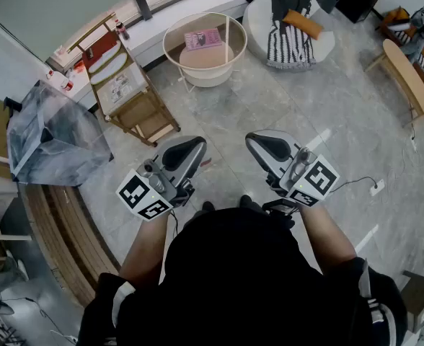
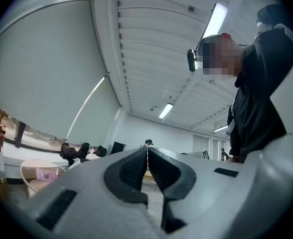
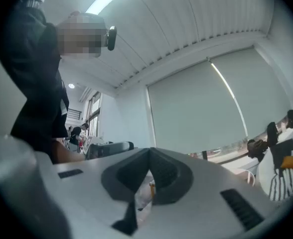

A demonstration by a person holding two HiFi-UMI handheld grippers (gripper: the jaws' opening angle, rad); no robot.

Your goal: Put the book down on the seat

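A pink book [image 1: 202, 39] lies flat on the seat of a round white wire-framed chair [image 1: 170, 34] at the far side of the room. In the left gripper view the pink book [image 2: 46, 174] shows low at the left, on the same round chair [image 2: 27, 169]. Both grippers are held close to the person's body, far from the chair. My left gripper [image 1: 187, 150] is shut and holds nothing; its tips [image 2: 147, 151] meet. My right gripper [image 1: 265, 144] is also shut and holds nothing, its tips [image 3: 149, 153] touching.
A wooden rack [image 1: 129, 92] stands left of the chair, and a clear plastic bag [image 1: 50, 135] lies further left. A white beanbag with a striped cloth [image 1: 288, 24] sits right of the chair. A wooden table [image 1: 409, 74] is at the right edge. Grey tiled floor [image 1: 233, 114] lies between me and the chair.
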